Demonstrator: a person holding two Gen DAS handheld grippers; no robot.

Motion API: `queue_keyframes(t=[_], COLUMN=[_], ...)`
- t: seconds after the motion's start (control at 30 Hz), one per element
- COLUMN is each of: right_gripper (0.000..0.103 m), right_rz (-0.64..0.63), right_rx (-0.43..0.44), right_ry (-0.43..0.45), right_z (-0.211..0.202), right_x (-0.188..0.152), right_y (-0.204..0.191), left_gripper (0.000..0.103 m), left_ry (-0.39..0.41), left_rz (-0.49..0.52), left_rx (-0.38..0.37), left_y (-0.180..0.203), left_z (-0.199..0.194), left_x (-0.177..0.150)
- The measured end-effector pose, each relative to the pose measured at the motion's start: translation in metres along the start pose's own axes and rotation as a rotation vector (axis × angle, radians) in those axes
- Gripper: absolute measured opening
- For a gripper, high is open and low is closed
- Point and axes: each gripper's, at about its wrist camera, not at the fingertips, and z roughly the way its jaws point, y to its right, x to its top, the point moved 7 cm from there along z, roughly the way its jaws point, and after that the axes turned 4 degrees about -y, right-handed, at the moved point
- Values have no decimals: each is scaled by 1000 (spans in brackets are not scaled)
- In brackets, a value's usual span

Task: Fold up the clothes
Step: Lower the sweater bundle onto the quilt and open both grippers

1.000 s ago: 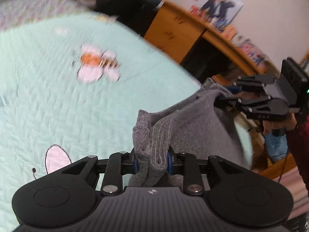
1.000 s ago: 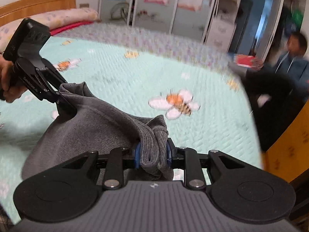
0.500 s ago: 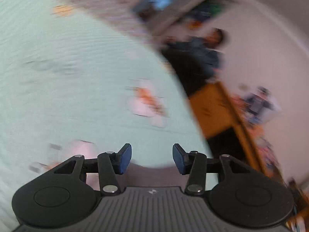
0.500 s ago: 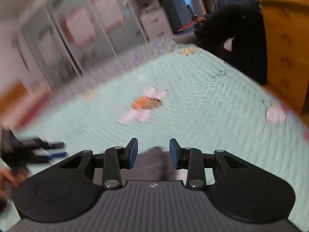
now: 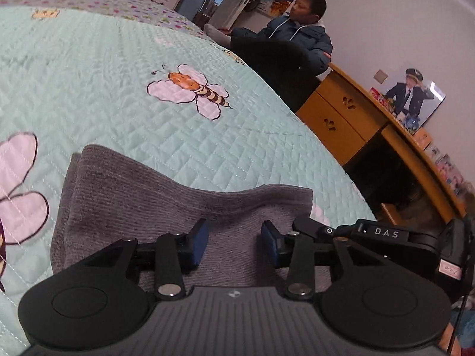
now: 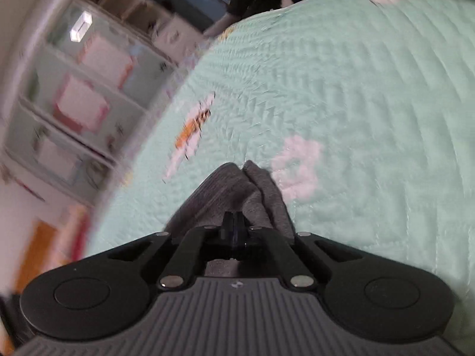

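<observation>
Directly beneath and ahead of the left gripper (image 5: 233, 241), a folded grey garment (image 5: 154, 201) lies flat on a mint quilt (image 5: 89, 83) stitched with bees. Its long axis runs crosswise to the fingers, from a rolled edge off to their left to a squared corner off to their right. The blue-padded jaws stand apart and are easing inward, with cloth spread under the gap between them but nothing pinched; the pads touch no fabric that can be seen.

Just beside the left gripper's right finger, the right gripper (image 5: 311, 227) reaches in at the garment's near right corner. Its own blurred view shows the right gripper (image 6: 233, 222) with jaws drawn fully together, a peaked ridge of the grey garment (image 6: 237, 190) rising straight ahead of the tips. Whether a thin layer is caught between them cannot be told.

Both grippers sit at the near edge; the left is the nearer to the middle of the cloth, so any further fold would likely go away from the jaws.
</observation>
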Motion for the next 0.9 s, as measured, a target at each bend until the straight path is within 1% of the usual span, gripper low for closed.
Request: queue_keyframes(t=[0.03, 0.1, 0.13, 0.17, 0.2, 0.23, 0.27, 0.3, 0.4, 0.47, 0.5, 0.53, 0.57, 0.6, 0.63, 0.67, 0.7, 0.73, 0.77, 0.8, 0.9], right_gripper=[0, 0, 3, 9, 18, 27, 30, 34, 34, 35, 35, 35, 35, 35, 14, 0, 0, 0, 0, 0, 0], right_rz=[3, -2, -26, -53, -82, -111, -121, -131, -163, -126, -92, -57, -21, -20, 15, 55, 96, 137, 167, 196, 193], right_rx=[8, -10, -17, -22, -8, 9, 22, 26, 31, 65, 81, 95, 109, 83, 75, 70, 66, 62, 75, 92, 90], right_ry=[8, 11, 30, 52, 73, 93, 95, 82, 50, 26, 20, 15, 10, -6, 0, 11, 22, 33, 44, 55, 81], right_z=[-1, -3, -12, -22, -34, -48, -58, -61, -56, -42, -32, -22, -12, 1, 4, 5, 6, 7, 5, 3, -9], right_x=[0, 3, 5, 7, 7, 6, 5, 3, 3, 5, 8, 10, 13, 16, 16, 16, 16, 15, 15, 15, 19], right_y=[0, -5, -11, -18, -27, -36, -43, -49, -66, -71, -68, -64, -60, -51, -38, -25, -11, 2, 9, 14, 11], left_gripper=[44, 44, 45, 49, 52, 55, 55, 55, 55, 55, 55, 55, 56, 58, 61, 60, 59, 55, 55, 55, 55], left_ry=[-9, -9, 0, 29, 58, 87, 112, 116, 130, 149, 163, 174, 185, 191, 183, 164, 145, 150, 155, 158, 163], left_rz=[-12, -57, -86, -109, -125, -112, -105, -134, -223, -320, -344, -343, -316, -271, -234, -230, -260, -294, -322, -318, -286], left_rx=[-13, -32, -39, -42, -44, -47, -45, -25, 35, 58, 54, 48, 37, 27, 35, 48, 44, 27, 12, 7, 8], left_y=[-1, -6, -10, -12, -14, -13, -13, -19, -36, -52, -54, -53, -49, -44, -44, -48, -57, -63, -69, -69, -62], left_z=[-1, -9, -15, -24, -32, -40, -46, -45, -45, -49, -53, -57, -59, -60, -57, -50, -43, -41, -40, -42, -56], left_x=[3, 11, 16, 23, 29, 34, 39, 43, 51, 50, 47, 47, 48, 48, 48, 46, 44, 41, 40, 40, 46])
